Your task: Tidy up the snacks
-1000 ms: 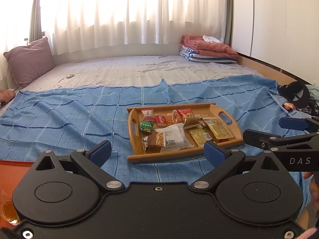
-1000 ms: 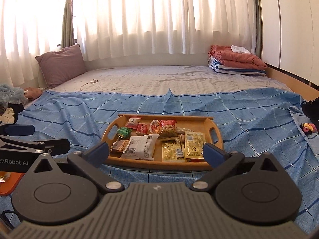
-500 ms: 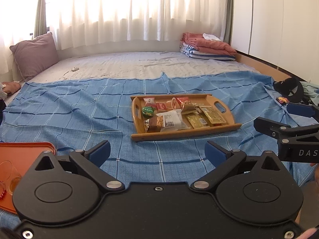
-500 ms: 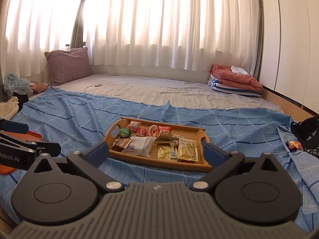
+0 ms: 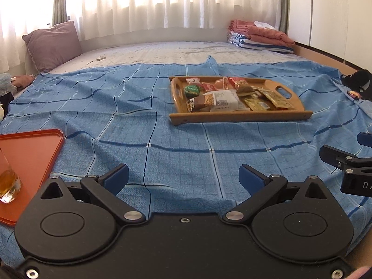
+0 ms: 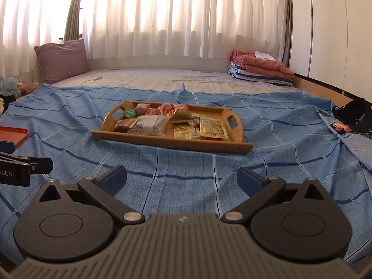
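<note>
At nine o'clock from my left tool lies a flat orange plastic tray (image 5: pixel 34 153) carrying a glass of amber drink (image 5: pixel 8 183). My left gripper (image 5: pixel 183 176) is spread wide and holds nothing, and so is my right gripper (image 6: pixel 182 177). At twelve o'clock, well apart from both, the oblong wooden handled tray (image 6: pixel 162 140) sits on the blue checked bedspread (image 6: pixel 186 169), with the assorted snack packets (image 6: pixel 167 122) all inside it. Whether they are sorted or waiting, I can't judge.

Bright daylight glows through white curtains (image 6: pixel 162 16) behind a wide bed (image 6: pixel 162 79) spread with a blue checked sheet (image 5: pixel 139 121); a mauve pillow (image 6: pixel 61 59) leans left.
</note>
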Available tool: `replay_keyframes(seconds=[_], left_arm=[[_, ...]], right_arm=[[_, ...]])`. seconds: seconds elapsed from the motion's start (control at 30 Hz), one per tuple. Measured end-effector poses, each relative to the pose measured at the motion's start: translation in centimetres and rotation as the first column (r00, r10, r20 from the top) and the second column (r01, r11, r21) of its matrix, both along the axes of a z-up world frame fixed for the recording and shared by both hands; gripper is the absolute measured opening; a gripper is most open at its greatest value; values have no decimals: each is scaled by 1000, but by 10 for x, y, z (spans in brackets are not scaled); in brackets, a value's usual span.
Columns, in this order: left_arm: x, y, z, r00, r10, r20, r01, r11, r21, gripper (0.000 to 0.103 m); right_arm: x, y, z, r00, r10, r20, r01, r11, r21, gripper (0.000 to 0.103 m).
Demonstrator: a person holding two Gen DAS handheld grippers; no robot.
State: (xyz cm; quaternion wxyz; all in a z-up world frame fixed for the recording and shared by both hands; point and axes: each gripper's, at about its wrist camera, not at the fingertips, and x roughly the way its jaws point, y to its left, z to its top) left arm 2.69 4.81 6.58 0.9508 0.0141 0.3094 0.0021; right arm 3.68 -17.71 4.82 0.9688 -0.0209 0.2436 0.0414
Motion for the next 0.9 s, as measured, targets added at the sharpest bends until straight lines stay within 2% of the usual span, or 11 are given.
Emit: replay_keyframes(seconds=[0.33,0.43,0.5,0.63,0.8,0.9], left_arm=[[36,4,-56,998,21,-63,-21,1000,-1,101],[42,6,-67,997,21,-74,-22,1000,-8,102],[43,6,-71,999,17,-51,-17,1000,-6,103],[48,4,-73,998,-10,-57,9,1000,-5,103],[48,5,-74,999,-3,-49,2,1000,-18,103],[48,4,-74,999,-2,-50,2,1000,-14,103]], right_arm=[[27,14,-49,998,-13,-65,11,1000,-26,103],[36,19,-62,993,1,-118,-6,999,-42,103],[37,20,-66,992,-2,-123,-3,999,-38,103],[42,13,-70,989,6,-151,-4,1000,7,103],[37,21,-74,994,-7,-113,2,999,-43,103],[37,21,-74,994,-8,-109,3,999,-43,103]])
